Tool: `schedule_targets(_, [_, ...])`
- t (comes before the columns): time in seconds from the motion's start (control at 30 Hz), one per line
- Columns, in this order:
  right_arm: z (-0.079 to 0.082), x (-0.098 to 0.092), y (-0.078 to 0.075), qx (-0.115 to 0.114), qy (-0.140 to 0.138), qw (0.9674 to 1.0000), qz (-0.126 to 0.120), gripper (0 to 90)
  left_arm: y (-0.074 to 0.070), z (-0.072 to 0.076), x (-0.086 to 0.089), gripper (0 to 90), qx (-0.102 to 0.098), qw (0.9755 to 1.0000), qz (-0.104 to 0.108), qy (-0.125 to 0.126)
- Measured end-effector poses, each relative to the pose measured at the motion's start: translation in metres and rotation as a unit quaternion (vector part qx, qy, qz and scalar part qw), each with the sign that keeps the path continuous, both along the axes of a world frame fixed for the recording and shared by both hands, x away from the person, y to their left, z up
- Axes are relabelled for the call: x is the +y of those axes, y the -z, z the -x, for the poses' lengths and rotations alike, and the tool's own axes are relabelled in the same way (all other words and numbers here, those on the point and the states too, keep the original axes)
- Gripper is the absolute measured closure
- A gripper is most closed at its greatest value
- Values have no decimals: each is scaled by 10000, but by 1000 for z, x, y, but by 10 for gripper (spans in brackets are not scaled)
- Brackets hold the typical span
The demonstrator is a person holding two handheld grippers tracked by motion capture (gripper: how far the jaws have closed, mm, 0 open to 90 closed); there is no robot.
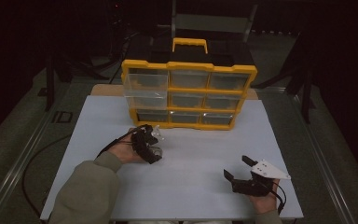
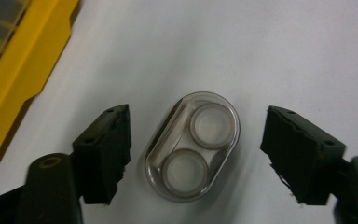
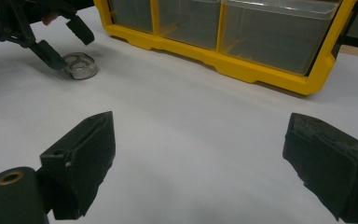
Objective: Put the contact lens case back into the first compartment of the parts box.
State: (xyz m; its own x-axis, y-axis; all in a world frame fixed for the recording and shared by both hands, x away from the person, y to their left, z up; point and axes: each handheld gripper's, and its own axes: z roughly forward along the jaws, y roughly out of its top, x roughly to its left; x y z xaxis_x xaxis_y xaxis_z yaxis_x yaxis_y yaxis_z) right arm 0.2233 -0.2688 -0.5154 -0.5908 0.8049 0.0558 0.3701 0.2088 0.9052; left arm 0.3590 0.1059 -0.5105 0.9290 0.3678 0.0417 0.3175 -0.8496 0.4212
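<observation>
Fingers (image 2: 103, 156) of the left gripper (image 2: 196, 156) stood spread on either side of a small clear oval case (image 2: 192, 147), not touching it. Case lay flat on the white bench (image 1: 205, 154), two round rings inside, just in front of the yellow drawer organizer (image 1: 189, 93). Right gripper (image 1: 238, 169) sat near the bench's right front edge, fingers (image 3: 81, 161) wide apart, nothing between them.
</observation>
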Motion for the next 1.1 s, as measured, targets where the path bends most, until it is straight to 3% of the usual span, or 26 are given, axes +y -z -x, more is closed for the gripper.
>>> schedule_targets(0.27, [0, 0, 0, -4, 6, 10000, -9, 97, 8, -5, 3, 394, 225, 9997, -110, -9])
schedule_targets(0.4, [0, 0, 0, -1, -1, 10000, -4, 97, 10, -5, 3, 438, 448, 9989, -110, -47])
schedule_targets(0.6, [0, 0, 0, -2, -1, 10000, 0, 97, 13, -3, 2, 461, 429, 9986, -286, 79])
schedule_targets(0.87, [0, -1, 0, -10, 12, 10000, -7, 97, 13, -6, 3, 472, 600, 9977, -315, 102])
schedule_targets(1.1, [0, -1, 0, -9, 14, 10000, -9, 96, 13, -6, 3, 492, 625, 9975, -312, 116])
